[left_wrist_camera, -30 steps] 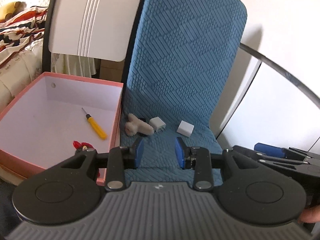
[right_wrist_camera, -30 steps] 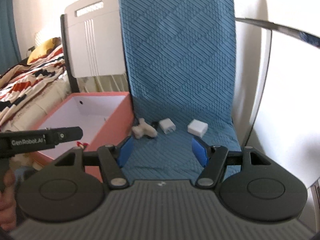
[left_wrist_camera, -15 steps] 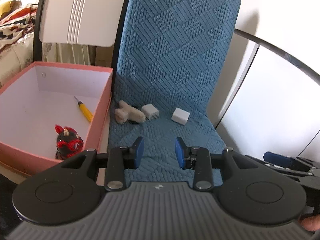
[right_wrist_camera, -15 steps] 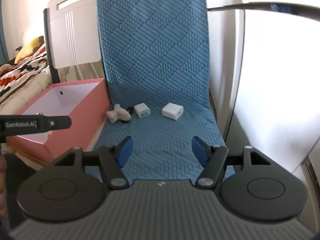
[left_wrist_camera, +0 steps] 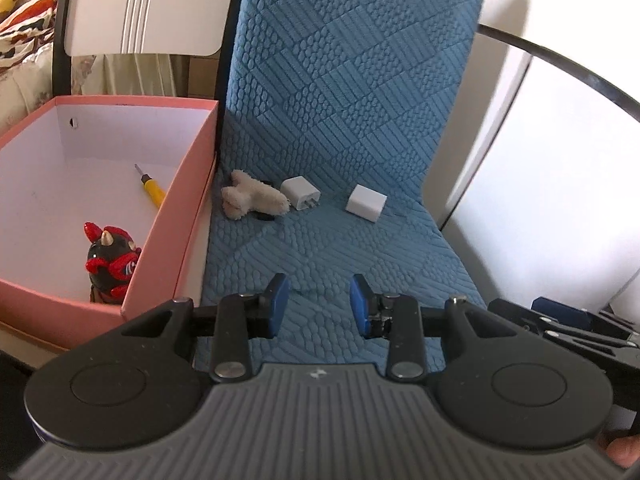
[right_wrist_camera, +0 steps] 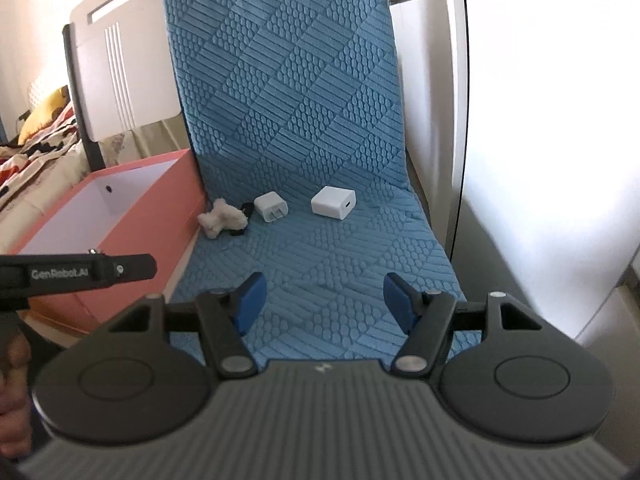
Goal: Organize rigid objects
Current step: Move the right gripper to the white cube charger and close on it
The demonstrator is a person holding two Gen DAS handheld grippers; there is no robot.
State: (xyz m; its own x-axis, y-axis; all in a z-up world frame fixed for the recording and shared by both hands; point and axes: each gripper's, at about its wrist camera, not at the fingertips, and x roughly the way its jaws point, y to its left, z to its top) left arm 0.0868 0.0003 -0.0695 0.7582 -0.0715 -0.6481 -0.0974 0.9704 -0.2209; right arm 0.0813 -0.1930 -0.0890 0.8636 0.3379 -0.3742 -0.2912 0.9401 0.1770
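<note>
Blue seat cover (left_wrist_camera: 340,248) holds 2 white chargers (left_wrist_camera: 301,193) (left_wrist_camera: 367,208), 1 plush toy (left_wrist_camera: 250,199).

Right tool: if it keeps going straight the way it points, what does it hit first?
Probably the blue mat, short of the charger. The right tool is open and empty; depth is unclear.

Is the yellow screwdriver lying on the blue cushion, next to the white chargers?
No, the yellow screwdriver lies inside the pink box, beside the blue cushion.
</note>
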